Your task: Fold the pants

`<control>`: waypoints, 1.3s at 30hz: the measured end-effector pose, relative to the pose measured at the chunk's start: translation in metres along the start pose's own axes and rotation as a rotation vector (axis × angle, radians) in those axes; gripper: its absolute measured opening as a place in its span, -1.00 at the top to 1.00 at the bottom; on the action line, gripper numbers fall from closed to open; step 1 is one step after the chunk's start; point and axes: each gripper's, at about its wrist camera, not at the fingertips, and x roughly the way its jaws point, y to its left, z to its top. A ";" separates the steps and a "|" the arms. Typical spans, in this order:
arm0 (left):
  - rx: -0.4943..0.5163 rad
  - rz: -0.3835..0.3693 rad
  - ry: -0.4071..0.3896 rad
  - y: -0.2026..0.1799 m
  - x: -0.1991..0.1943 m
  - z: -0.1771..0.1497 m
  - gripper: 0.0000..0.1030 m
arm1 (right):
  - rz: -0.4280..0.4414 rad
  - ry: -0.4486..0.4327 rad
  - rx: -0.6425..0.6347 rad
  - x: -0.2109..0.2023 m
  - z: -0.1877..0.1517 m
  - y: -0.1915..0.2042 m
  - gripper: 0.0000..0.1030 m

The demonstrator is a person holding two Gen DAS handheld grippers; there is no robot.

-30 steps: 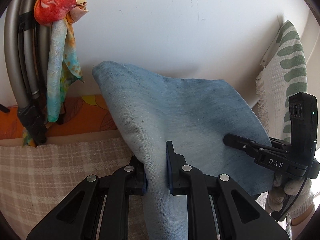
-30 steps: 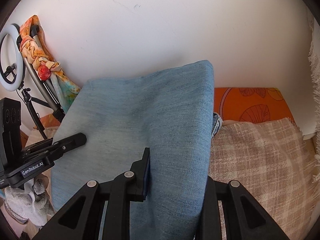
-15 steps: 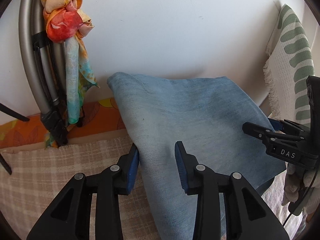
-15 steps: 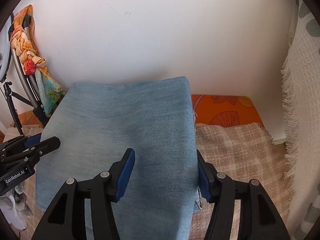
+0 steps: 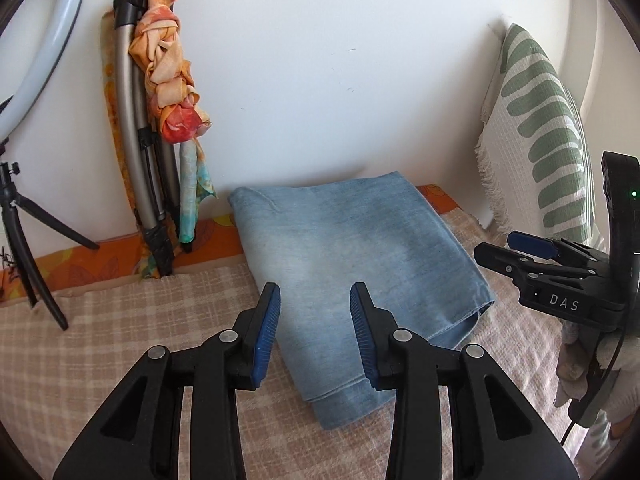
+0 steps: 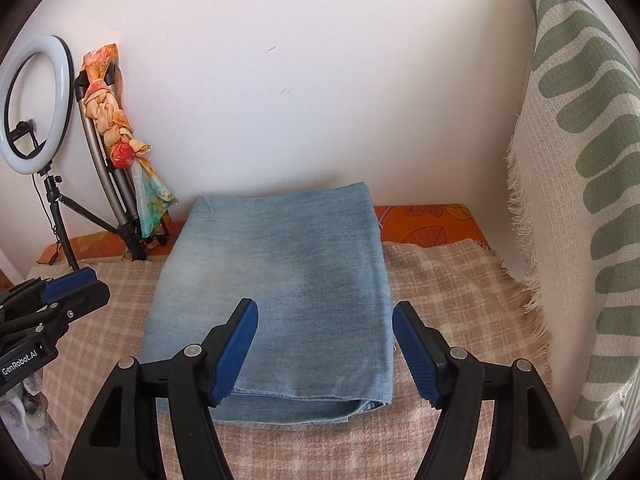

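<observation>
The light blue denim pants (image 5: 352,264) lie folded into a flat rectangle on the checked beige blanket (image 5: 120,320), reaching back to the white wall. In the right wrist view the pants (image 6: 276,280) show their layered open edge nearest me. My left gripper (image 5: 316,292) hovers above their near left part, open, with nothing between its blue pads. My right gripper (image 6: 325,308) hangs over the near right part; its jaws are opening and hold nothing. Each view also shows the other gripper: the right gripper (image 5: 496,246) and the left gripper (image 6: 94,286), both clear of the cloth.
A folded grey tripod with an orange knotted scarf (image 5: 168,80) leans on the wall at left, beside a ring light (image 6: 36,104) on a black stand. A white throw with green stripes (image 6: 580,160) hangs at the right. Orange bedding (image 6: 428,220) borders the wall.
Both grippers let go of the pants, opened and drew back and up. The pants, held raised before, now lie flat and folded on the blanket.
</observation>
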 end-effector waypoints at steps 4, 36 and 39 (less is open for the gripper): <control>0.008 -0.015 -0.022 -0.008 -0.023 -0.009 0.33 | 0.007 -0.039 0.032 -0.035 -0.012 0.007 -0.46; -0.023 -0.024 -0.144 -0.004 -0.179 -0.122 -0.41 | -0.085 -0.223 0.029 -0.179 -0.133 0.090 -1.00; -0.030 -0.012 -0.149 0.000 -0.183 -0.129 -0.44 | -0.093 -0.226 0.032 -0.180 -0.140 0.092 -1.00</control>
